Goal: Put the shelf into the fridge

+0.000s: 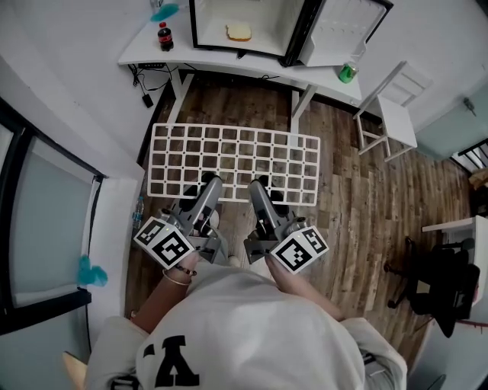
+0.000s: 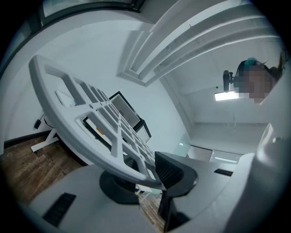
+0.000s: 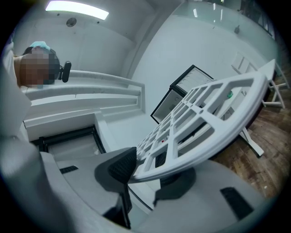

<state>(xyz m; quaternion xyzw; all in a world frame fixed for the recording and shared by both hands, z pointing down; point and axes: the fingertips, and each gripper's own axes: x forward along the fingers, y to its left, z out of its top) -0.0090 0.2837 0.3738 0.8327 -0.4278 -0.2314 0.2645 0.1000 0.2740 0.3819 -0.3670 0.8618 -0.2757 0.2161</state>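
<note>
Clamping near edge of shelf (image 1: pixel 232 162) with left gripper (image 1: pixel 200 190), part-way closed, pads biting on the rim from above and below. Doing likewise with right gripper (image 1: pixel 263 189), just beside the left one, also part-way closed and pinching the same rim. Holding shelf roughly flat in the air above wood floor (image 1: pixel 343 175), short of white table (image 1: pixel 152 53), well apart from fridge (image 1: pixel 267 19). Seeing fridge on that table with door (image 1: pixel 345 29) swung open to the right and bread (image 1: pixel 239 32) inside. Noting cola bottle (image 1: pixel 165 36) left of fridge, green bottle (image 1: pixel 348 73) right of it.
</note>
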